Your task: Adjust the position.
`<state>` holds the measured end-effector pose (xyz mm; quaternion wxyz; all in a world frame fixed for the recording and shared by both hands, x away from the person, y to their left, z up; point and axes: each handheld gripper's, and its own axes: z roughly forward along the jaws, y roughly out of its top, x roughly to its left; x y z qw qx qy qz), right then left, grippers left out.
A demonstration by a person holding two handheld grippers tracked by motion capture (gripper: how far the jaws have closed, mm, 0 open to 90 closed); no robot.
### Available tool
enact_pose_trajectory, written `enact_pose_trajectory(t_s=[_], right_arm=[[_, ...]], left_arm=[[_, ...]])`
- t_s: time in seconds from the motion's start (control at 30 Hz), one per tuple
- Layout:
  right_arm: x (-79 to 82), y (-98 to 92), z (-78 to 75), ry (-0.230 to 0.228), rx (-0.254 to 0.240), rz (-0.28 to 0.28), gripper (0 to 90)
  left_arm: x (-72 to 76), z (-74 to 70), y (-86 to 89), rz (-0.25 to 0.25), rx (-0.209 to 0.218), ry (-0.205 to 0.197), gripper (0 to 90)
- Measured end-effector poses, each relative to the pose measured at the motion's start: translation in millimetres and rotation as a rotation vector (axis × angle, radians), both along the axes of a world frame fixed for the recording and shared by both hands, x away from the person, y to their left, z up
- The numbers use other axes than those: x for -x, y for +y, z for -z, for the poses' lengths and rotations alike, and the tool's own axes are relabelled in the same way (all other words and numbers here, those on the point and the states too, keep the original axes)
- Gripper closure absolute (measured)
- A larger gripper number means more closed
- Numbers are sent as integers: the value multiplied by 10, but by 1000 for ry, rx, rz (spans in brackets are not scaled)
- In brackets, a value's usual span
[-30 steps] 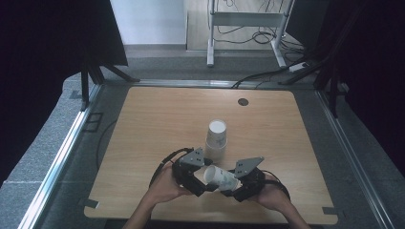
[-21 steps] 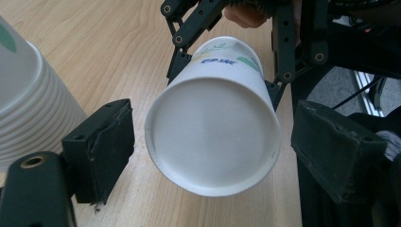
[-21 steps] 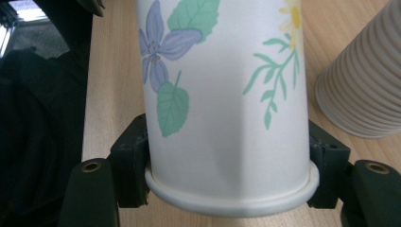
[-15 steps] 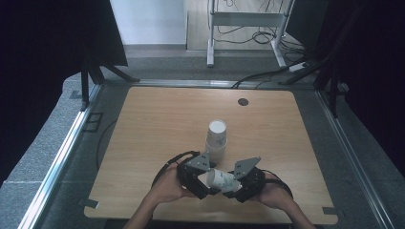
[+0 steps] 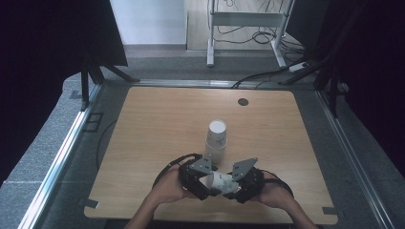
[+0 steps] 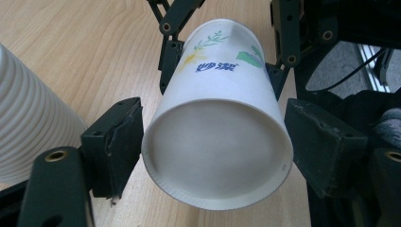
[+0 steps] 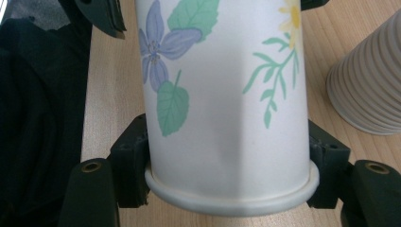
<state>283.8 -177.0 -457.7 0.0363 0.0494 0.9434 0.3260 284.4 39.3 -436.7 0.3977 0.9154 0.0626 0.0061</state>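
In the high view a paper cup [image 5: 218, 182] lies on its side between the left tongs [image 5: 206, 185] and the right tongs [image 5: 233, 185], near the middle of the desk's [image 5: 143, 124] near edge, just in front of an upright stack of cups [image 5: 216, 138]. In the left gripper view the left tongs stand a little wide at the cup's base end, one pad apart from it, so they should close squarely and gently. In the right gripper view the right tongs clasp the cup just above its rolled rim; I judge light pressure wise, since thin paper dents.
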Motion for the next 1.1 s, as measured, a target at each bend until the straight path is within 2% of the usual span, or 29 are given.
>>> enact_pose_trajectory(t_s=[0.3,0.5,0.87,1.1], right_arm=[[11,23,-2,1,20,-15,322],[8,33,7,1,25,-14,321],[5,36,15,-10,36,-24,313],[9,47,8,-12,52,-31,320]], left_arm=[[4,36,-16,15,-35,-14,254],[13,45,-29,30,-51,-29,330],[18,48,-21,40,-48,-20,360],[15,52,-42,43,-54,-17,349]])
